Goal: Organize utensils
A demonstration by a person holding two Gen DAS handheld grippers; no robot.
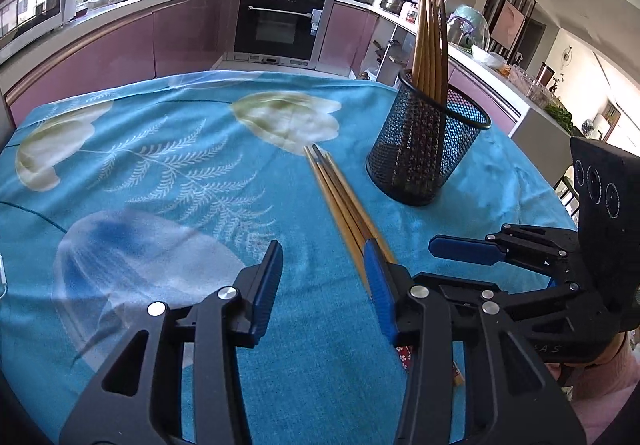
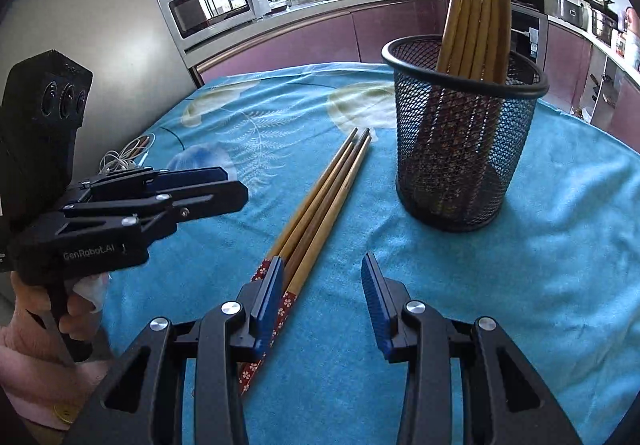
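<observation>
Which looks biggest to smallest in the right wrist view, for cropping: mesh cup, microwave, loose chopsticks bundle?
1. mesh cup
2. loose chopsticks bundle, long but thin
3. microwave, though distance shrinks it

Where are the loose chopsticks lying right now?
In the right wrist view the loose chopsticks lie flat on the blue tablecloth, left of the black mesh holder.

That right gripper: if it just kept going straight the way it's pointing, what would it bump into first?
Probably the bare blue tablecloth. The right gripper angles down at the table with open fingers; the loose chopsticks lie just off its left finger, the mesh holder further ahead to the right. Depth is uncertain.
</observation>
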